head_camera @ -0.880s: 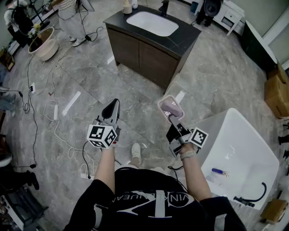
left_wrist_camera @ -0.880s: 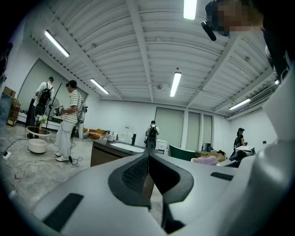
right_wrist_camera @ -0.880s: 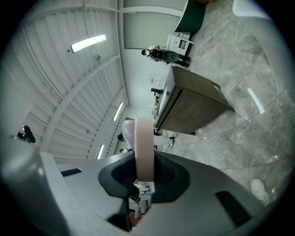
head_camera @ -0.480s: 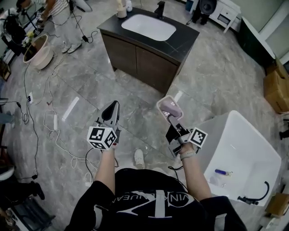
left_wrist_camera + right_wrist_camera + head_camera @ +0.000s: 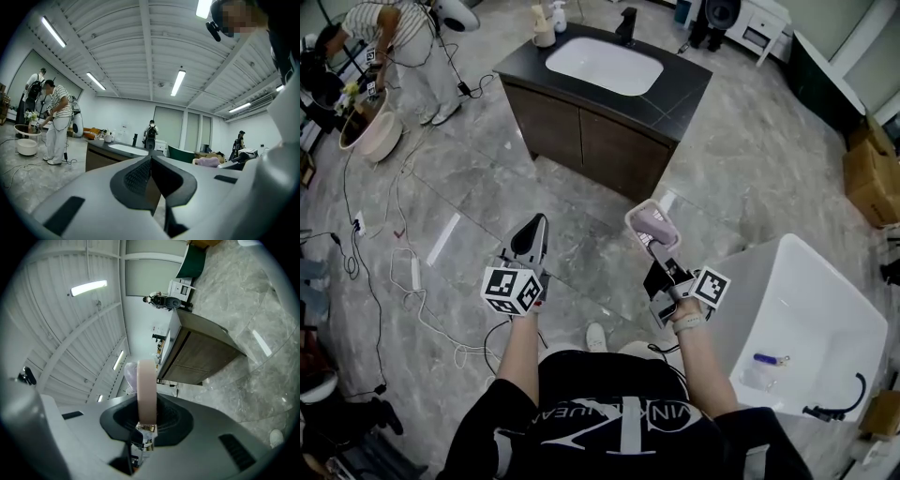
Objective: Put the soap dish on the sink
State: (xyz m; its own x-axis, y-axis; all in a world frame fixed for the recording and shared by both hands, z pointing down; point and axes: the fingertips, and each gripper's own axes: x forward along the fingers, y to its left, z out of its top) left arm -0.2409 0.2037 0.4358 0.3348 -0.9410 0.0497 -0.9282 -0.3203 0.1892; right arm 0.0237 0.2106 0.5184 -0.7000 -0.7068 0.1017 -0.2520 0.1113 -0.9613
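Note:
A pink soap dish [image 5: 652,225] with a pale lilac soap in it is clamped by its rim in my right gripper [image 5: 655,247], held out in front at waist height. In the right gripper view the soap dish [image 5: 146,390] shows edge-on, with the right gripper [image 5: 146,422] shut on it. My left gripper [image 5: 534,231] is shut with nothing in it; the left gripper [image 5: 151,161] points level toward the vanity. The white sink [image 5: 603,64] sits in a black countertop [image 5: 682,89] on a dark wood cabinet, several steps ahead.
A black faucet [image 5: 626,21] and soap bottles [image 5: 546,23] stand at the back of the counter. A white bathtub [image 5: 811,319] is close on my right. Cables [image 5: 403,272] trail over the marble floor at left. A person [image 5: 398,37] bends over a bowl [image 5: 366,136] at far left.
The vanity has slid a little lower and leftward in the head view, so I have come nearer. Both grippers keep their pose; the dish stays clamped. The person at far left has come into fuller view.

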